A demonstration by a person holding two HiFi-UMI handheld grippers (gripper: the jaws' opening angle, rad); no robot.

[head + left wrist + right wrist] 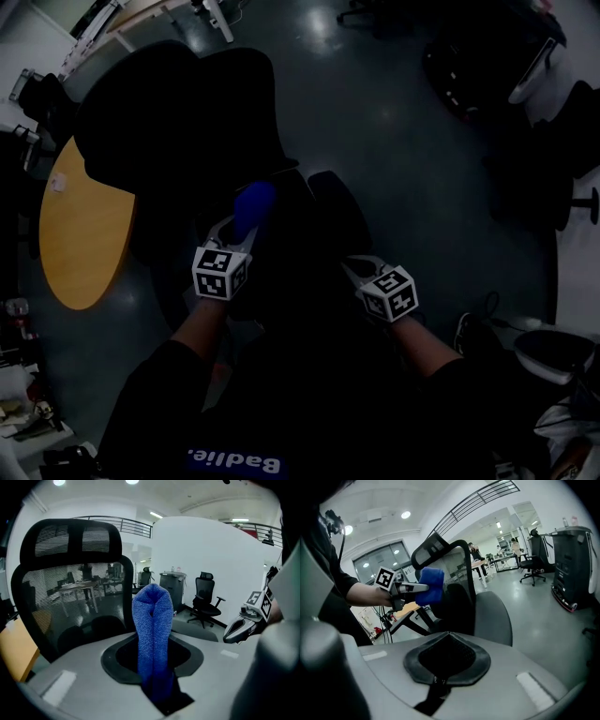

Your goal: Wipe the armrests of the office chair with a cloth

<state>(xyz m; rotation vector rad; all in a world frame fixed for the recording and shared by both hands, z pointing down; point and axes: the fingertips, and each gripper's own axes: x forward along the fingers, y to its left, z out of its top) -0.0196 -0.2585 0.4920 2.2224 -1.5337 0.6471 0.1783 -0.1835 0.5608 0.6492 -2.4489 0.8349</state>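
The black mesh-backed office chair [187,122] stands right before the person. The left gripper [236,236] has its fingers clamped narrowly on a folded blue knitted cloth [152,630], which sticks out toward the backrest. The right gripper [440,665] is closed and empty, beside the chair.

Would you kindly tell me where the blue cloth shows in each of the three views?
Head view: blue cloth just left of centre, in the left gripper.
Left gripper view: cloth at centre, upright between the jaws.
Right gripper view: cloth upper left.
Shared landmark: office chair backrest.
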